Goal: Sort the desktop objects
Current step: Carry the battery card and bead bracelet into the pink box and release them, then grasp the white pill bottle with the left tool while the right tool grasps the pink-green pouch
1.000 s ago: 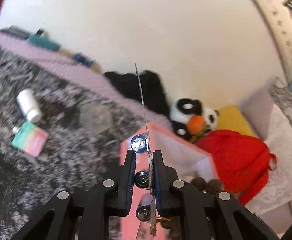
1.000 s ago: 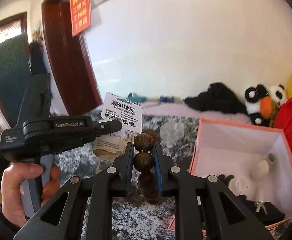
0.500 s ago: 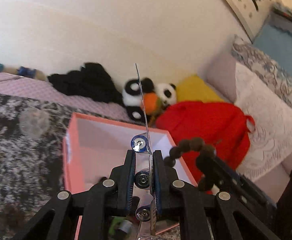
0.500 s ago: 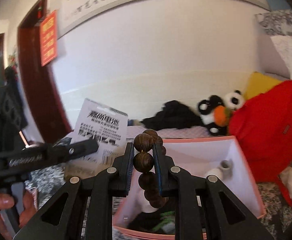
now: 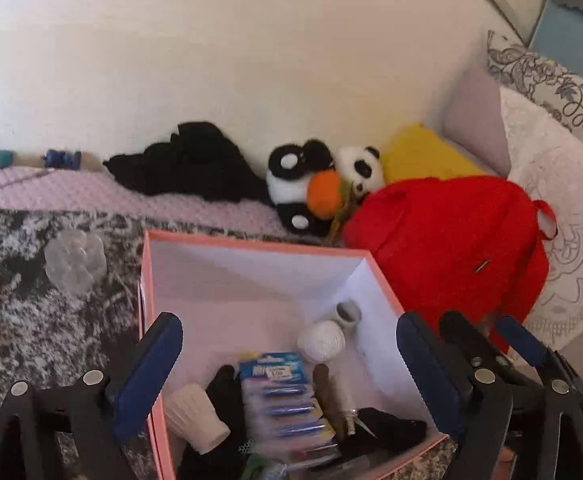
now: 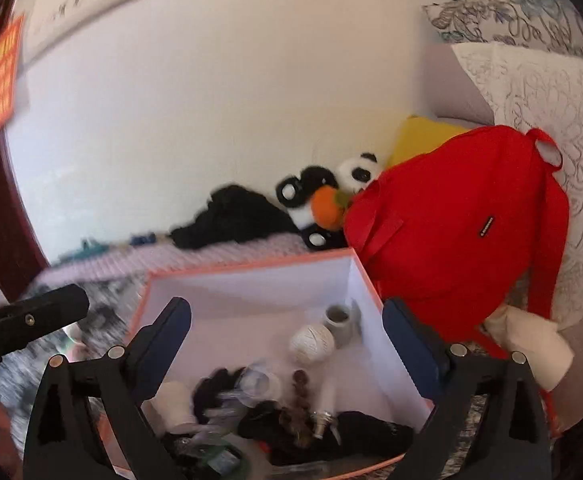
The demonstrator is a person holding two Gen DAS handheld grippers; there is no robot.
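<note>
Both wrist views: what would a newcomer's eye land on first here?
Probably the red backpack leaning right of the pink box, with the panda plush against the wall behind. Next, the box's clutter: a battery pack and white ball, framed by the open left gripper and right gripper.

Against the white wall, a panda plush leans on a red backpack at its four o'clock. A yellow cushion sits at the backpack's twelve o'clock, and black clothing lies at the panda's nine o'clock.
</note>
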